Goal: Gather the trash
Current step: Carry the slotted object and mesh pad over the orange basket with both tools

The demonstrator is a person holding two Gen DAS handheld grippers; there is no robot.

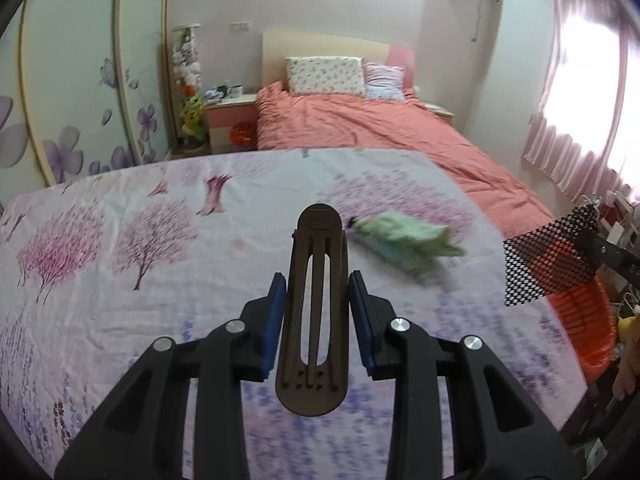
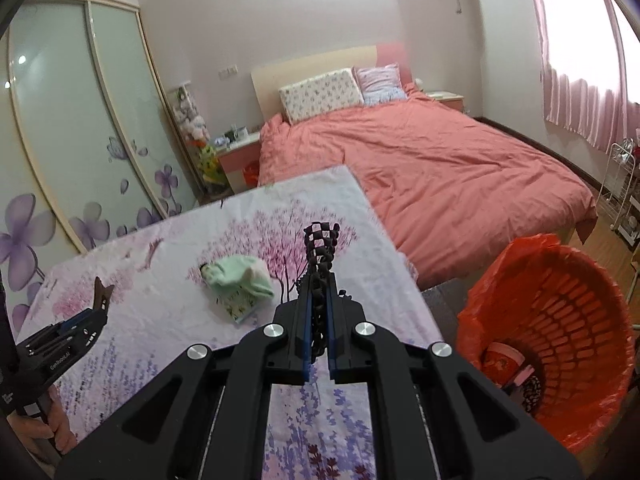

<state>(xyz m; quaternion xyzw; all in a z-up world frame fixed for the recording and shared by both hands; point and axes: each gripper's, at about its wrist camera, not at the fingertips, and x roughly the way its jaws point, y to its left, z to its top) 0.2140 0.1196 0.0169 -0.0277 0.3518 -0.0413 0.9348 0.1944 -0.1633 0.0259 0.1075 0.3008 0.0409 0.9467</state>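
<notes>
Left wrist view: the left hand-held gripper [image 1: 317,316] clamps a dark brown slotted plastic clip [image 1: 314,312] upright over the floral-cloth counter [image 1: 120,248]. Ahead to its right lies a blurred pale green crumpled wrapper [image 1: 404,246].

Right wrist view: the right hand-held gripper [image 2: 319,326] pinches black plastic mesh [image 2: 320,256], partly hidden between its pads. The orange-lined red trash basket [image 2: 560,320] stands right, its rim cut off.

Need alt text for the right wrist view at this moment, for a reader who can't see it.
The right gripper is shut on a black mesh sheet above a table with a floral cloth, beside an orange trash basket. A pale green bundle lies on the cloth; the left gripper holds a dark brown slotted piece.
</notes>
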